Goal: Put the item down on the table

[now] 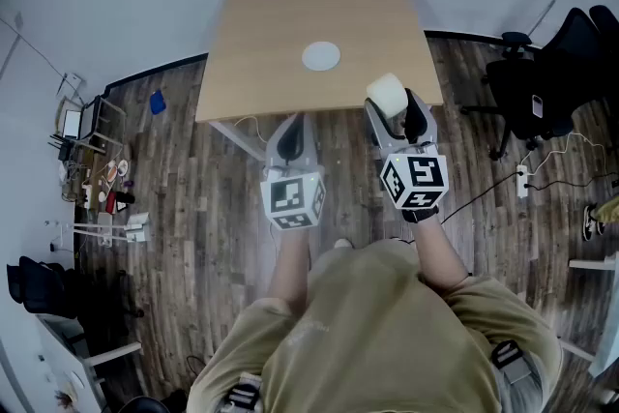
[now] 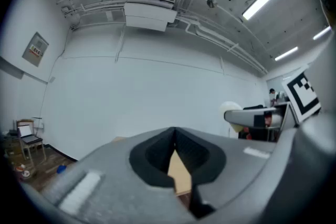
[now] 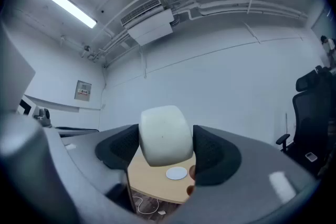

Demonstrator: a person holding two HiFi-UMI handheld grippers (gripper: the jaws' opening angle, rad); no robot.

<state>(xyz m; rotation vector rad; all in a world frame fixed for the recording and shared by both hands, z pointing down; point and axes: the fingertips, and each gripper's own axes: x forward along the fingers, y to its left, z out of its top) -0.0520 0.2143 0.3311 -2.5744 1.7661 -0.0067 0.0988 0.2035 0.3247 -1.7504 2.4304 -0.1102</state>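
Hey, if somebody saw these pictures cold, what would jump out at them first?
Most striking is the white rounded item clamped in the right gripper, held in the air near the front right corner of the wooden table. Next is the white disc lying alone near the middle of that table. The left gripper is shut with nothing in it, short of the table's front edge.

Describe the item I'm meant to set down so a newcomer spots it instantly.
Start at the light wooden table; the right gripper is by its near edge. Between its jaws sits a white barrel-like item, rounded and bulky, unlike the flat white disc lying on the tabletop.
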